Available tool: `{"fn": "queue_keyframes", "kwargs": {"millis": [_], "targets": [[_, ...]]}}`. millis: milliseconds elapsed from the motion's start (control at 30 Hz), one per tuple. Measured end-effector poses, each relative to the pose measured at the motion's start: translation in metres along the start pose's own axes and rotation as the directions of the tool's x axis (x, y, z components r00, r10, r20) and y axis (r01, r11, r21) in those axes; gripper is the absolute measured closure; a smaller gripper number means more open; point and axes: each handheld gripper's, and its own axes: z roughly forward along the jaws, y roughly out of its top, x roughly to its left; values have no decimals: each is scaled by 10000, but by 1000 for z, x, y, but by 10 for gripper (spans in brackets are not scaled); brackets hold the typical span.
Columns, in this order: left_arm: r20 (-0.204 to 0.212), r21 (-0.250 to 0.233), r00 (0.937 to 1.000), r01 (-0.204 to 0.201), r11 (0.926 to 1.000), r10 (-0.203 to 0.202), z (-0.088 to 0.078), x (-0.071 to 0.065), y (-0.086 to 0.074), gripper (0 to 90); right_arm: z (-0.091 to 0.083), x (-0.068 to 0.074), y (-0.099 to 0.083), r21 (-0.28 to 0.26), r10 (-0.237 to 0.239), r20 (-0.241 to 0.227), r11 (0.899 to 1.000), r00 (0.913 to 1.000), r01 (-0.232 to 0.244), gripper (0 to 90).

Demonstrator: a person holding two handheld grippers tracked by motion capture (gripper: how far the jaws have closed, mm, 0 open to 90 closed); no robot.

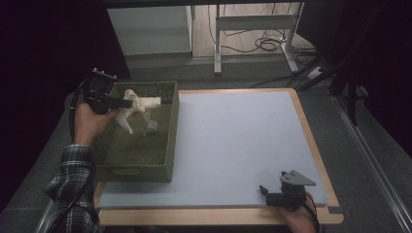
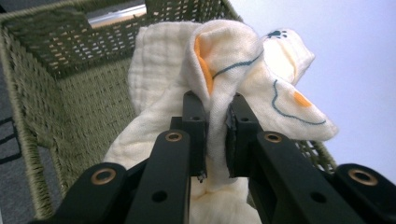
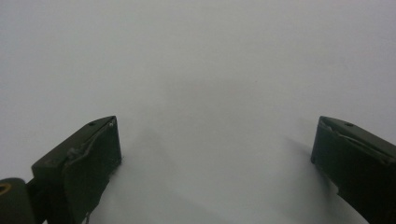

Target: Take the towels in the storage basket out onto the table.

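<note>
Your left gripper (image 2: 215,121) is clenched on one cream cloth (image 2: 224,70) — soft, quilted, stitched in teal with orange patches — and holds it above the one green woven basket (image 1: 165,145) at the mat's left edge; a small pale thing lies inside the basket, too dim to identify; your right gripper (image 1: 270,191) rests with jaws wide, grasping nothing, on the smooth pale-blue mat (image 1: 238,141).

Soft, crinkled cream cloth (image 2: 224,70) hangs in a rough woven green basket (image 2: 60,93) beside a smooth matt mat (image 1: 233,141).
</note>
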Motion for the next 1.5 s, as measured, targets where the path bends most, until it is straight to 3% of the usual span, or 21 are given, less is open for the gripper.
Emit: {"fn": "queue_keyframes", "kwargs": {"millis": [467, 967, 1200, 1500], "targets": [[-39, -558, 9997, -228, 9982, 226, -29, -13, 12, 809, 0, 0, 0, -6, -2, 1, 10000, 10000, 2, 15], [182, -1277, 9973, -689, 9894, 718, -57, -42, 35, 809, 0, 0, 0, 9, -22, -9, 10000, 10000, 22, 15], [593, -1494, 9916, -1050, 9832, 1149, -57, -65, 48, 809, 0, 0, 0, 25, 1, -17, 10000, 10000, -1, 15], [1420, -1742, 9739, -1515, 9730, 1770, -40, -98, 64, 809, 0, 0, 0, 14, -17, -9, 10000, 10000, 17, 15]]}}
